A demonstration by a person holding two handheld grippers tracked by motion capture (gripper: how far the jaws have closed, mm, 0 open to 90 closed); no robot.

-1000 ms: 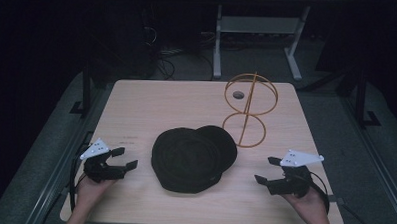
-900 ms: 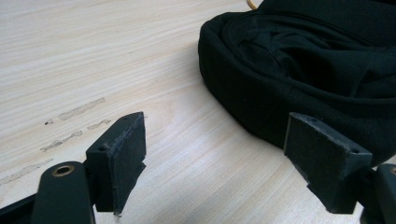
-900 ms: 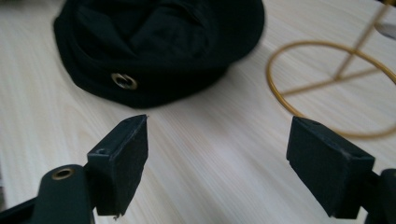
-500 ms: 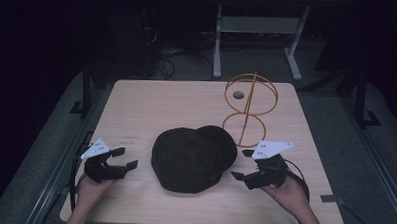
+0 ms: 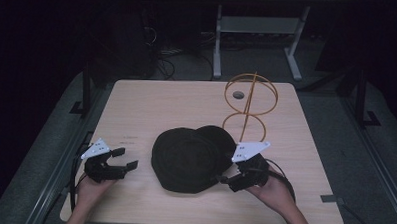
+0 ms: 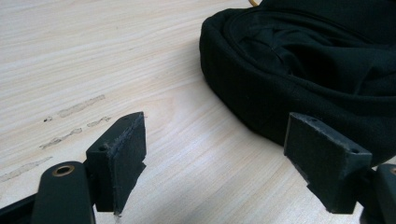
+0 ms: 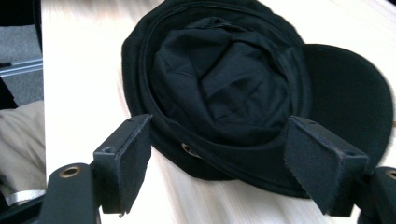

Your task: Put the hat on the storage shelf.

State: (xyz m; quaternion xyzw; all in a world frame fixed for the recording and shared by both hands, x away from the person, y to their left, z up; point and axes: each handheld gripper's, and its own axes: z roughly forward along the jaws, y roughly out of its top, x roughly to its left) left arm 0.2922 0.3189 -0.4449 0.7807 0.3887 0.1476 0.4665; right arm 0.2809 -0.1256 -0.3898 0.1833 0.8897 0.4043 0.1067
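A black cap (image 5: pixel 190 159) lies upside down in the middle of the wooden table (image 5: pixel 156 105), its brim pointing to the far right. In the right gripper view the cap (image 7: pixel 224 88) shows its lining and rim just past the jaws. My right gripper (image 5: pixel 225 180) is open at the cap's near right edge, its jaws on either side of the rim without closing. At the table's near left my left gripper (image 5: pixel 126 159) is open too, pointing at the cap (image 6: pixel 299 74) with bare wood between them.
A gold wire stand (image 5: pixel 249 101) made of rings rises at the far right of the table, beside a round hole (image 5: pixel 238 95) in the tabletop. Beyond the table's far edge there are metal frame legs (image 5: pixel 218 37) and cables on the floor.
My right gripper has moved left from the near right of the table up to the cap's edge. The left gripper has stayed where it was.
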